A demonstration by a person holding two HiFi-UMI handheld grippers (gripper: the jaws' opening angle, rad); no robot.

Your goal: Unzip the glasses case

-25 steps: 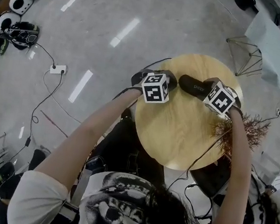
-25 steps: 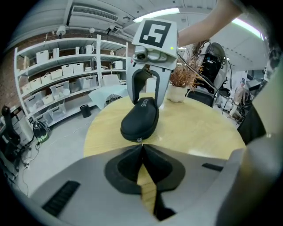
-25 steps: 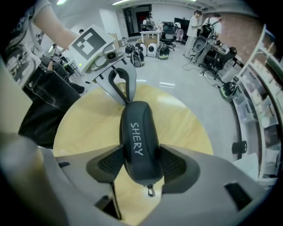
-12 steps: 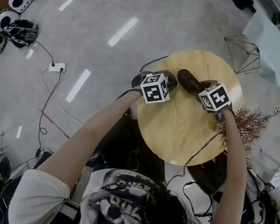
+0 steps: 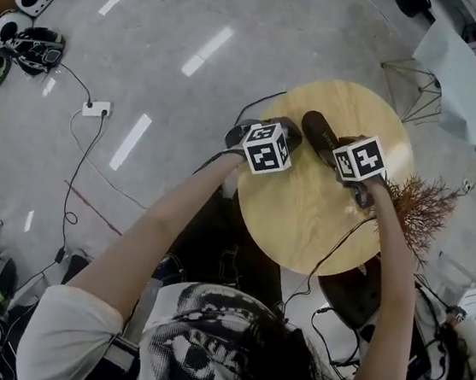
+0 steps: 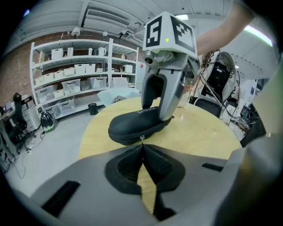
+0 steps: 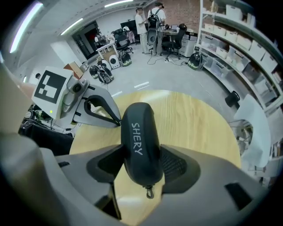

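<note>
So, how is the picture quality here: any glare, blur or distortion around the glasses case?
Head view: strong wide-angle bend, ceiling-light streaks glare on the floor, table evenly lit. Left gripper view: dark corners, glasses case sharp and evenly lit. Right gripper view: shelves curve, the case's white print reads clearly.

Round wooden table (image 5: 303,223), black glasses case (image 5: 318,134) lying on it

The table (image 5: 302,227) lies bare on its near half; dried twigs (image 5: 421,207) crowd its right edge.
</note>
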